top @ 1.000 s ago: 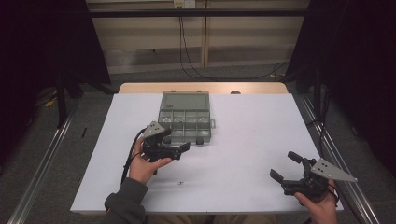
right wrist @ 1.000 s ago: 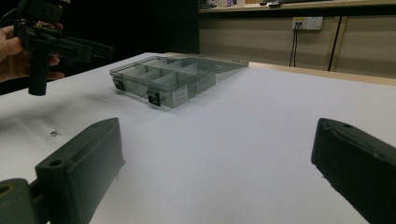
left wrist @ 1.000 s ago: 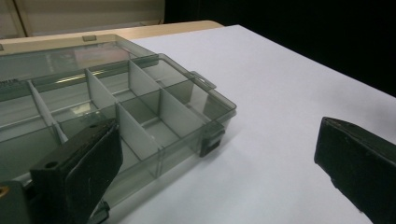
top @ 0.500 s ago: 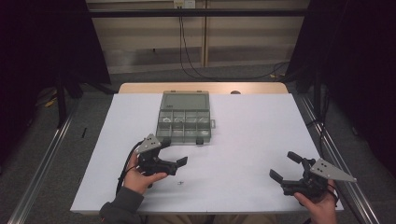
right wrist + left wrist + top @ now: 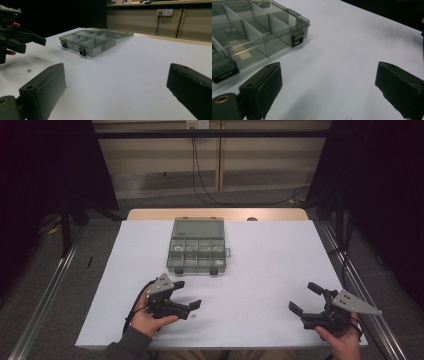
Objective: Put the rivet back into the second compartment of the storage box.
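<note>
Small part (image 5: 194, 316) on the table by my left gripper (image 5: 187, 296): too small to tell what it is, just a bright speck (image 5: 28, 70) in the right gripper view. In the left gripper view only a sliver of it (image 5: 351, 118) clears the bottom edge, and the box (image 5: 249, 37) is cut off at top and left. Box contents (image 5: 190, 251) from above: glints in a compartment, can't identify. My left palm sits hidden under the gripper body.

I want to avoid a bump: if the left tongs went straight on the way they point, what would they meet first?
Probably nothing: the left tongs point rightward over bare table, with the compartment box off to one side. The right tongs lie farther along, though depth is unclear.
</note>
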`<action>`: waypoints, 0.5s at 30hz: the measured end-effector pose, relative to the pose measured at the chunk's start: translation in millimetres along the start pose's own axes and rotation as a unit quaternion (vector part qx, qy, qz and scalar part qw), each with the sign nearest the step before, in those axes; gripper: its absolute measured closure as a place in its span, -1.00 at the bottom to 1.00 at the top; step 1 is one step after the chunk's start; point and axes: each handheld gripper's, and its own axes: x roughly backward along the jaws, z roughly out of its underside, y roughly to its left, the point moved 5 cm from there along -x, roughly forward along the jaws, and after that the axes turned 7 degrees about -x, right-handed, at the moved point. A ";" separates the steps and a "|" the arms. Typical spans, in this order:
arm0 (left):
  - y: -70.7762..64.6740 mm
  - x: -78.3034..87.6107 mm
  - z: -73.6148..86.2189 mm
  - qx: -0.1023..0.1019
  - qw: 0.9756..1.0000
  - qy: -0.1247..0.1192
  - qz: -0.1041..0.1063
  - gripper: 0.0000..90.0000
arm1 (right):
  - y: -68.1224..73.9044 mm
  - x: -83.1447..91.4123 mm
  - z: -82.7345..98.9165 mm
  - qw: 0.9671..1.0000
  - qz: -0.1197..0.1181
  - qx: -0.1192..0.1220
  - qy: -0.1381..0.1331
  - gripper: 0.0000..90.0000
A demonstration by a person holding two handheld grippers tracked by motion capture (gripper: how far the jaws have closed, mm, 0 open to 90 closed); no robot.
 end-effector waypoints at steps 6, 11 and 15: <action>-5.9 0.1 1.9 -0.013 1.000 0.010 0.014 -0.76 | 0.1 -0.2 0.2 1.000 0.000 0.000 0.001 -0.96; -10.0 0.1 4.9 -0.017 0.999 0.031 0.023 -0.57 | 0.4 -0.4 0.2 1.000 -0.001 0.000 0.001 -0.96; -13.2 -0.4 7.7 -0.009 0.998 0.051 0.037 -0.29 | 0.5 -0.5 0.2 1.000 -0.001 0.000 0.001 -0.96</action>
